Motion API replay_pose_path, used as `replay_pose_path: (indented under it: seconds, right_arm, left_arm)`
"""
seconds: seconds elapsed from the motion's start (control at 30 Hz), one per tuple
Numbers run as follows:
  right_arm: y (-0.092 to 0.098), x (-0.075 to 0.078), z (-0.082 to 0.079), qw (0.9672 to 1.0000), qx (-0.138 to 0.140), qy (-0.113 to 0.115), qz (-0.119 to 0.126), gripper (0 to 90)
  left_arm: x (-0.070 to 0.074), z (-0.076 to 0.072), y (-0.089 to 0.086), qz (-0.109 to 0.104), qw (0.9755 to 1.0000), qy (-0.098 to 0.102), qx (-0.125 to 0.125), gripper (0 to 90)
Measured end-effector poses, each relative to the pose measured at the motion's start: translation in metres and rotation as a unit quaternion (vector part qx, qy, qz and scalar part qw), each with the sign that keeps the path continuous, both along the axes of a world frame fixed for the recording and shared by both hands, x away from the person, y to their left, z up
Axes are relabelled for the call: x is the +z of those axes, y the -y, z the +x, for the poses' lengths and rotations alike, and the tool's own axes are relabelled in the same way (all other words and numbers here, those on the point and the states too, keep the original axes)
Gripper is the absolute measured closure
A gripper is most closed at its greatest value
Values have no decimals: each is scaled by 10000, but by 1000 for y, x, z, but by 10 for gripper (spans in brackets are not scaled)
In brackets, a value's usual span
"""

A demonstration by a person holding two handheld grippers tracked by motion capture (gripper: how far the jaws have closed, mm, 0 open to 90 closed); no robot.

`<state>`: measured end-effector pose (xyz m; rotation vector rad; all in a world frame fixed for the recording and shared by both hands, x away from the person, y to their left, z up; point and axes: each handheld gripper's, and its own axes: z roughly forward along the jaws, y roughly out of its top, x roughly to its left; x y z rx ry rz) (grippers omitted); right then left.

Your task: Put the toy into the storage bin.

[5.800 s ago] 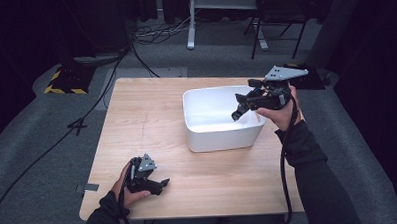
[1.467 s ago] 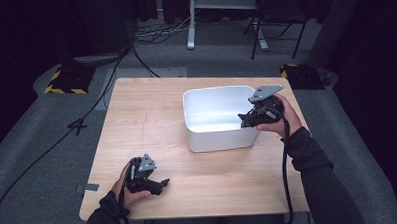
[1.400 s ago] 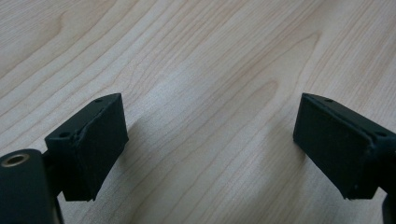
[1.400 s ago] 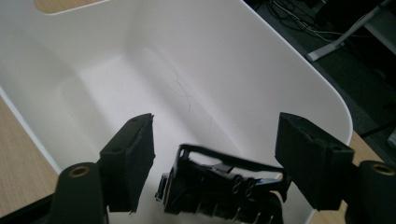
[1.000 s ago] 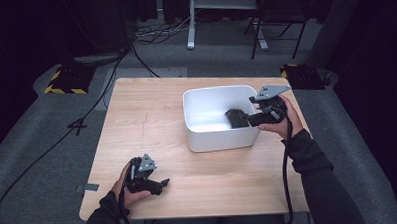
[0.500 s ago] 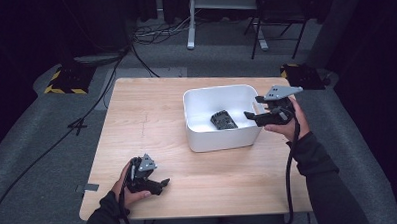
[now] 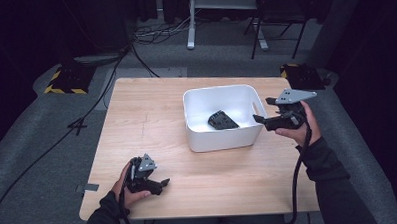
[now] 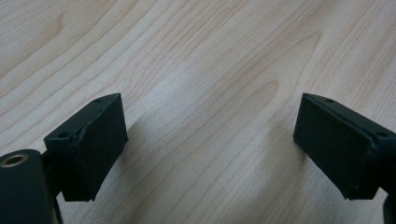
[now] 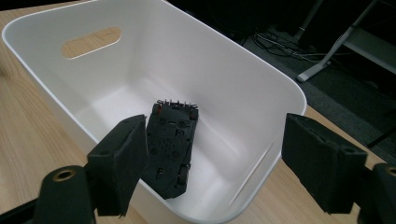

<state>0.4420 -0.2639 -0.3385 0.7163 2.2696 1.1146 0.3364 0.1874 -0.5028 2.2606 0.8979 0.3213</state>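
A flat black plastic part (image 7: 223, 120) (image 9: 170, 144), with what looks like its underside up, lies on the floor of a white bin (image 7: 222, 138) (image 9: 243, 70). My right gripper (image 7: 262, 110) (image 9: 219, 163) hovers just outside the bin's right rim and points in at the part. Its jaws have just been opening and stand wide apart with nothing gripped between them. My left gripper (image 7: 160, 183) (image 8: 210, 144) rests at the table's front left. It is open over bare wood, its pads (image 8: 93, 140) far apart.
The light wooden table (image 7: 151, 118) has bare room left of and in front of the bin. Beyond the table, cables, a yellow-and-black striped block (image 7: 65, 79) and desk legs (image 7: 189, 22) stand on the grey floor.
The right gripper carried the black part over the bin, let it go and drew back to the right past the rim. The part now lies in the bin. The left gripper stayed put.
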Motion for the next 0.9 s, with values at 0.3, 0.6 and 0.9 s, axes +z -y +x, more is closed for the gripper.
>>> replay_pose_path:
  seconds: [0.3, 0.6, 0.9]
  right_arm:
    - [10, -3, -13, 9998, -139, 126, -22, 209]
    - [20, -8, -26, 9997, -163, 192, 47, 198]
    - [29, -17, -42, 9997, -120, 231, 15, 193]
  left_arm:
    - [0, 0, 1, -35, 10000, -26, 23, 99]
    - [0, 0, 1, -40, 10000, -18, 26, 99]
    - [0, 0, 0, -25, 10000, -26, 13, 99]
